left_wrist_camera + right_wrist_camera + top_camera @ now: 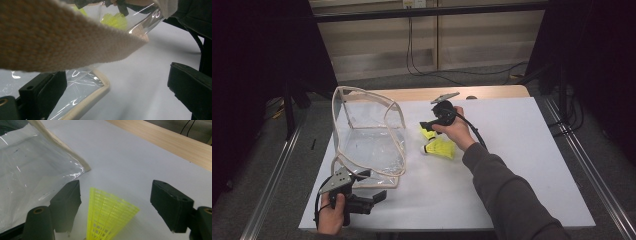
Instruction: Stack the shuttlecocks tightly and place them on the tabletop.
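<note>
Two yellow shuttlecocks [439, 148], one clear bag [369, 140]; right gripper [426, 125] and left gripper [379, 196] both released

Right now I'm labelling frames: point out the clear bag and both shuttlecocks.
Clear bag [371, 145], high view, front panel.
Far shuttlecock [107, 213], right gripper view, yellow skirt.
Near shuttlecock [441, 148], high view, skirt.

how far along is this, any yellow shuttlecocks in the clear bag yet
Nothing is bagged yet: the clear plastic bag with beige trim stands open and looks empty. In hand: the right gripper has its open jaws around one yellow mesh shuttlecock, pads not pressing; the left gripper sits at the bag's near edge. Left: grip it, bag it, then the second yellow shuttlecock.
</note>
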`<state>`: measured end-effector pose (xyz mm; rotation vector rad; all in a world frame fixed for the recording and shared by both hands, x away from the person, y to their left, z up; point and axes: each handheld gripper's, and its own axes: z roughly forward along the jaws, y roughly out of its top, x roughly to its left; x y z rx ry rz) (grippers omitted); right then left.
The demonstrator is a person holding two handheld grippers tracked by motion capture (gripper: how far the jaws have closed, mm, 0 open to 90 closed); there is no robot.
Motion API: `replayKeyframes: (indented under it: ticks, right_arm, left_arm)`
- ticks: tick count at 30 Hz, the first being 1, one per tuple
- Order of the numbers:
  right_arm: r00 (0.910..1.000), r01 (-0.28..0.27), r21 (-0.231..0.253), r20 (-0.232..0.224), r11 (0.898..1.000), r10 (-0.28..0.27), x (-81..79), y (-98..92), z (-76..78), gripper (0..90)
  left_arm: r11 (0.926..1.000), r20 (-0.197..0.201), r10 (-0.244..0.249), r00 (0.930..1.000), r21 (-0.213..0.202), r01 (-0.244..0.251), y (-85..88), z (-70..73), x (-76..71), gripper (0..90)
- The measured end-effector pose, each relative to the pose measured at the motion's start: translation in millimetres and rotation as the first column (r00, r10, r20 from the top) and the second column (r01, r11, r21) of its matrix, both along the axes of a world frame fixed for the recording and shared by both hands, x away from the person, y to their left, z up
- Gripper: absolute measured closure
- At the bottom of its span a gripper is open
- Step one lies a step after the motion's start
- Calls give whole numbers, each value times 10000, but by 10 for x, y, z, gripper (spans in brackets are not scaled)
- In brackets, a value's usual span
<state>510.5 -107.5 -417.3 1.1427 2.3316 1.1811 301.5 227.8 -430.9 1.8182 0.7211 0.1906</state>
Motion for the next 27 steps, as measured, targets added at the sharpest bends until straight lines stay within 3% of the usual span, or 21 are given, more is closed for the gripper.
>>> replayKeyframes:
  ticks: [14, 27]
  right_arm:
    - [9996, -278, -310, 56, 9991, 280, 30, 23, -63, 355]
    - [9977, -670, -515, -172, 9964, 662, -2, -80, -50, 551]
  left_arm:
    - [10000, 6, -10, 10000, 60, 10, 5, -6, 3, 24]
    - [9999, 16, 20, 10000, 116, -20, 5, -6, 3, 25]
